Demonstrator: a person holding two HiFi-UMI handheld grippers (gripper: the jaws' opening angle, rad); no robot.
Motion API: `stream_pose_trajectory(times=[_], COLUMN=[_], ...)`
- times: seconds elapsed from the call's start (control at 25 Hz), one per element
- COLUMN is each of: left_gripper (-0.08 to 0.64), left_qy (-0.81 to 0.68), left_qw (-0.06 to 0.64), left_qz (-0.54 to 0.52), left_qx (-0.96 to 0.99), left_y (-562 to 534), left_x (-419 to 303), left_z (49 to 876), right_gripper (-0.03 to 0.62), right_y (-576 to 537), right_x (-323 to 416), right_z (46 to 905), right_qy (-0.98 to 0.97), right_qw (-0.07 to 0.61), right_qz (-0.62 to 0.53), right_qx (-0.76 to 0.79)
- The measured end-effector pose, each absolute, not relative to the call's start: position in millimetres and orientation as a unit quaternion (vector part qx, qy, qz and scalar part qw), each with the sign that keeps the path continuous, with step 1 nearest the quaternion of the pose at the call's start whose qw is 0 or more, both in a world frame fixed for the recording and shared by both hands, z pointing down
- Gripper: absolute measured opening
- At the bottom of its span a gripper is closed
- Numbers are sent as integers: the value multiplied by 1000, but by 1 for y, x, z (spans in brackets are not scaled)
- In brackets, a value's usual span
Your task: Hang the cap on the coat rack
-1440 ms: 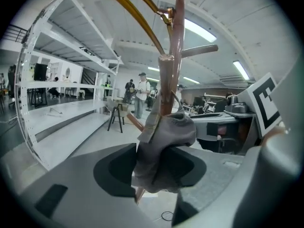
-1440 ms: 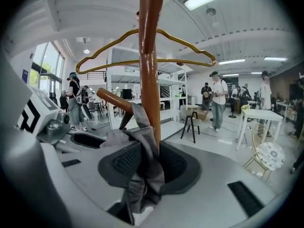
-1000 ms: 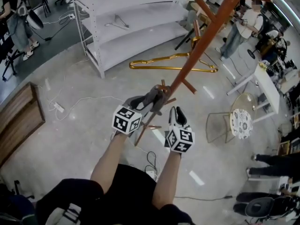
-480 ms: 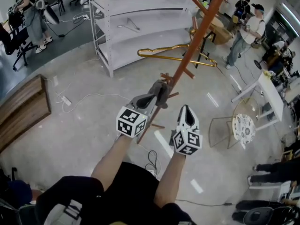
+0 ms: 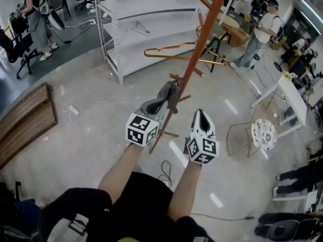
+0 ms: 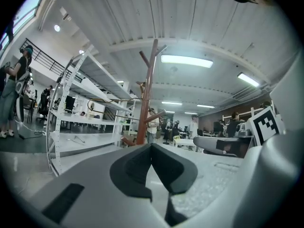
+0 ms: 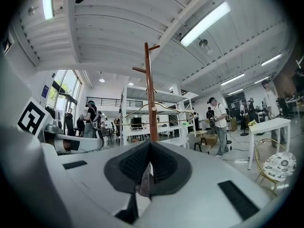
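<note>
The coat rack [image 5: 202, 39] is a tall orange-brown pole with short pegs, rising just beyond my two grippers. It also shows straight ahead as the coat rack [image 6: 146, 103] in the left gripper view and the coat rack [image 7: 151, 94] in the right gripper view. A gold wire hanger [image 5: 176, 54] hangs from one peg. My left gripper [image 5: 170, 91] is held level close to the pole's lower pegs, its jaws [image 6: 152, 148] shut with nothing between them. My right gripper [image 5: 202, 115] is beside it to the right, also shut and empty [image 7: 149, 144]. No cap shows in any view.
A white metal shelving unit [image 5: 146, 29] stands behind the rack. A wooden bench [image 5: 25, 125] lies at the left, and a wire chair with a patterned cushion [image 5: 262, 132] and a white table [image 5: 290, 92] stand at the right. Cables [image 5: 86, 107] run over the concrete floor. Several people stand around.
Both grippers have risen a little and moved closer to the pole. The left jaws looked spread a second ago and now lie together.
</note>
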State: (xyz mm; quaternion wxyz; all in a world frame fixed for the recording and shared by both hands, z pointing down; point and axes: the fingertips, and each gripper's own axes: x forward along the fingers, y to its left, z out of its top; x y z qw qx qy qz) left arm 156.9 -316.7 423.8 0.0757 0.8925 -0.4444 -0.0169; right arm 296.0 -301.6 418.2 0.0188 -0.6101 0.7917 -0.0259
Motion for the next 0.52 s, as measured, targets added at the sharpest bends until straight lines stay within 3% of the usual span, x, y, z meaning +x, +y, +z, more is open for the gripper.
stream_pose_trajectory(times=[0.52], left_gripper=[-1], left_qy=[-457], left_qw=[60], left_qz=[-8], left_qx=[888], left_y=[-314], left_x=[159], left_z=[414], right_gripper=[-6], right_y=[-295], right_x=[290], right_z=[405], right_qy=[800], right_qw=[13], right_qz=[-9], right_qx=[-599])
